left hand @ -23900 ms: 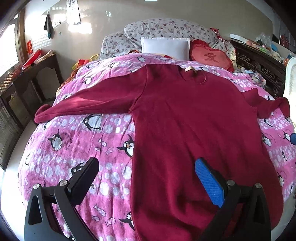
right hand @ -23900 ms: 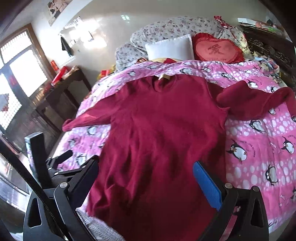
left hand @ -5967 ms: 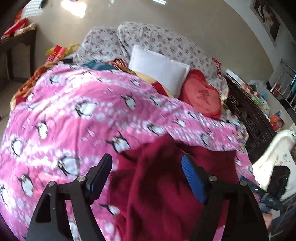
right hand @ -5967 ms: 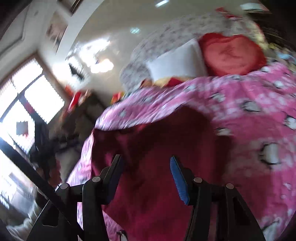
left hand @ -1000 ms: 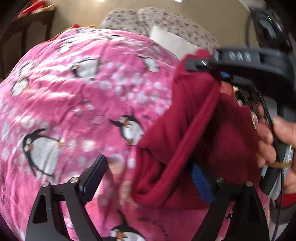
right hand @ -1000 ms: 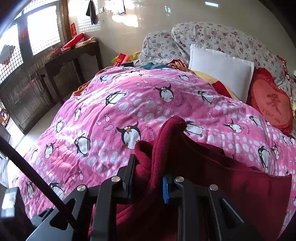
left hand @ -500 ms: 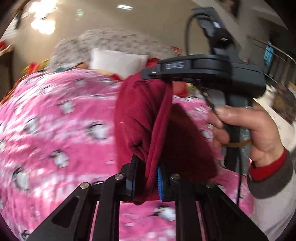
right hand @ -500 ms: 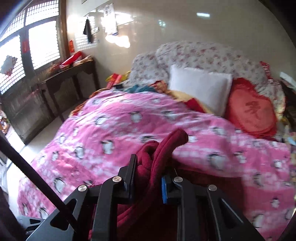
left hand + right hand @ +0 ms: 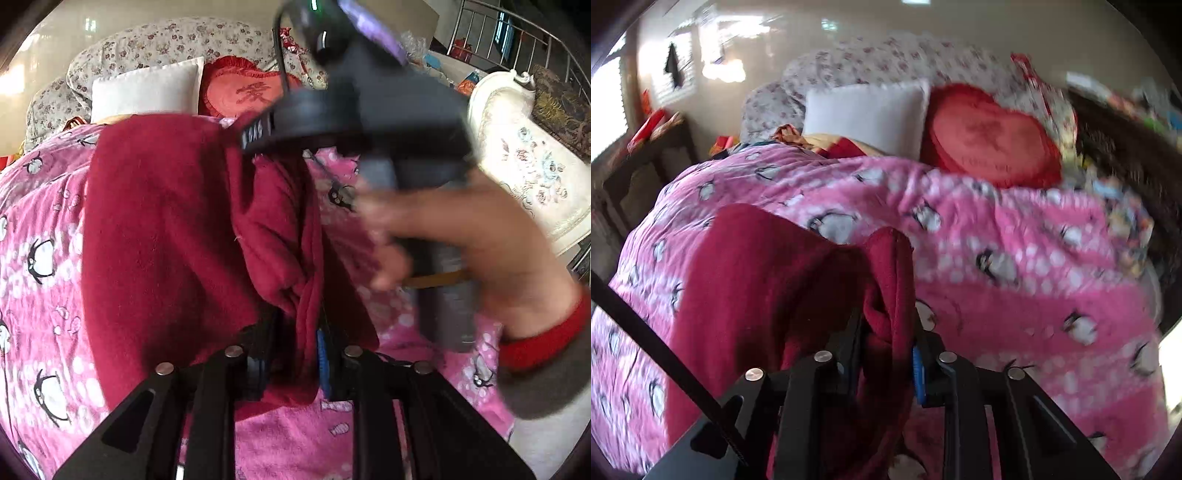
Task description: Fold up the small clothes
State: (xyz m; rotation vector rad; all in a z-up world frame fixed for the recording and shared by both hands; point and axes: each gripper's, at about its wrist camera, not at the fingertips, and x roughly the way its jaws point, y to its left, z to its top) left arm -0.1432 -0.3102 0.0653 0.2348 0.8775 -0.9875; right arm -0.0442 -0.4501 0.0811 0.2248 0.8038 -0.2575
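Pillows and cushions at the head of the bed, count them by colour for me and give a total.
White pillow: 1
Red heart-shaped cushion: 1
Floral pillows: 2, one behind the white pillow's left side, one above it
Total: 4

Right gripper clamped on bunched dark red garment, pink penguin blanket beneath, white pillow behind

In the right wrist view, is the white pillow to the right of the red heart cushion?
No, the white pillow lies to the left of the red heart cushion, both at the head of the bed.
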